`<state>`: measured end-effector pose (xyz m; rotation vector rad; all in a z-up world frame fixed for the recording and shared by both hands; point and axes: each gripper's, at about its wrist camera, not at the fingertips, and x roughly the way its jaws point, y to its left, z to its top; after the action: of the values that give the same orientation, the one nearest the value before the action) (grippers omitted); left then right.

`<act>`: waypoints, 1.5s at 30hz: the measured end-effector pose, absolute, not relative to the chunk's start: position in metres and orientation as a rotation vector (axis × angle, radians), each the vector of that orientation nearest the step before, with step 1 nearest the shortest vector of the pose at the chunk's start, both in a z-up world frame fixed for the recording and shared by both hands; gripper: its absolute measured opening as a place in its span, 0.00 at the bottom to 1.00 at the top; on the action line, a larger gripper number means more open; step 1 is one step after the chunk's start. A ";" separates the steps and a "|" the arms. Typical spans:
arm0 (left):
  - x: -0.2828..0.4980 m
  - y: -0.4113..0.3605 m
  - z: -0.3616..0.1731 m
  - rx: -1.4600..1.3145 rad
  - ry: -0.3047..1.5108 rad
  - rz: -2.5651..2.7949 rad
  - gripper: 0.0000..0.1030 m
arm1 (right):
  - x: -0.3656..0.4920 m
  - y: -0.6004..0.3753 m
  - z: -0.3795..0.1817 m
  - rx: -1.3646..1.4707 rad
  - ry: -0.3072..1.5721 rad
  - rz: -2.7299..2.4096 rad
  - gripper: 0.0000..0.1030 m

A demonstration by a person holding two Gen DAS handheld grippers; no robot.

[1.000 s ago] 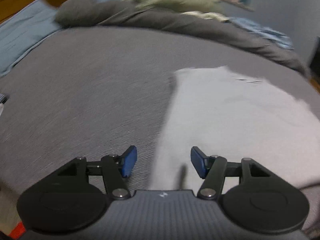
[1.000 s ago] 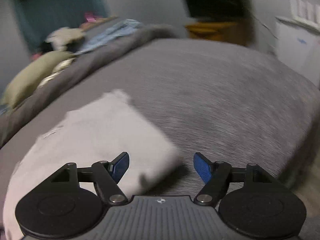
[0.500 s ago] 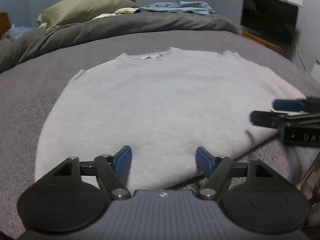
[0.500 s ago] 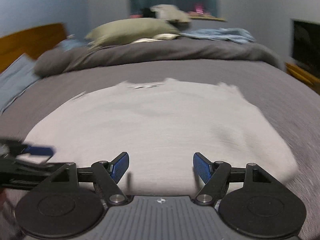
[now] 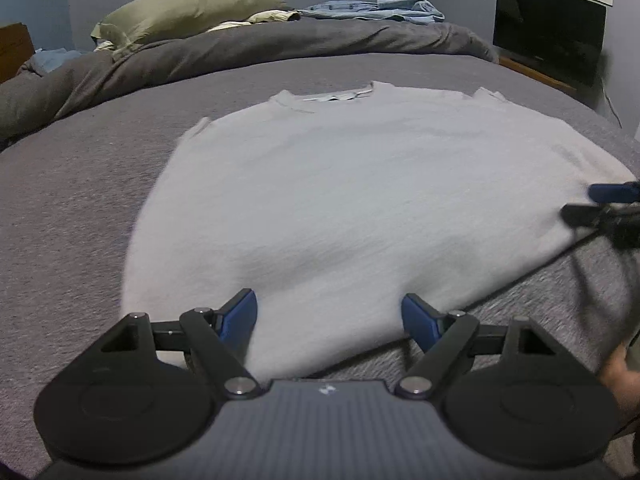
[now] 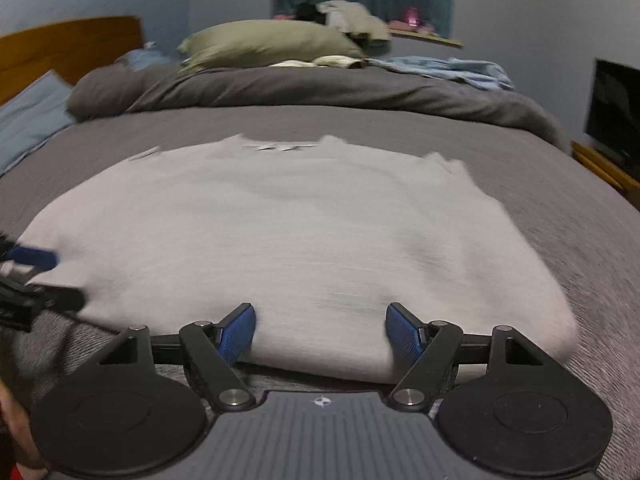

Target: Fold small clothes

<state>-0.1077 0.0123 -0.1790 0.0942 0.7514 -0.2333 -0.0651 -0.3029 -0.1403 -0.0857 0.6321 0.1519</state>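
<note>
A light grey shirt [image 5: 352, 208] lies flat on the grey bed [image 5: 72, 216], collar at the far side, sleeves folded in. It also shows in the right wrist view [image 6: 288, 236]. My left gripper [image 5: 330, 318] is open, its blue pads over the shirt's near hem at the left part. My right gripper [image 6: 322, 328] is open over the near hem at the right part. Each gripper shows at the edge of the other's view: the right one [image 5: 608, 208] and the left one [image 6: 28, 276]. Neither holds the cloth.
A rolled dark grey duvet [image 5: 240, 52] lies across the far side of the bed with an olive pillow [image 5: 188, 10] and blue clothes [image 5: 376, 10] on it. A black screen [image 5: 548, 32] stands at the right. A wooden headboard [image 6: 68, 46] is at the left.
Both grippers have swung from the shirt's sides to face it from the near hem. In the last half second both have moved a little closer to the hem. Both stay open.
</note>
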 end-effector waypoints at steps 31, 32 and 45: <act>-0.075 0.031 -0.169 -0.001 0.837 -0.018 0.92 | -0.043 -0.422 -0.164 0.495 0.724 -0.283 0.84; -0.074 0.030 -0.170 0.000 0.837 -0.017 0.92 | -0.039 -0.422 -0.163 0.486 0.716 -0.288 0.84; -0.044 0.016 -0.146 0.033 0.683 -0.050 0.94 | -0.074 -0.408 -0.162 0.717 0.818 -0.251 0.84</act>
<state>-0.0437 0.0158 -0.1462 0.0329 0.6834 -0.0499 -0.0745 -0.4078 -0.1616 0.7170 0.8182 -0.2512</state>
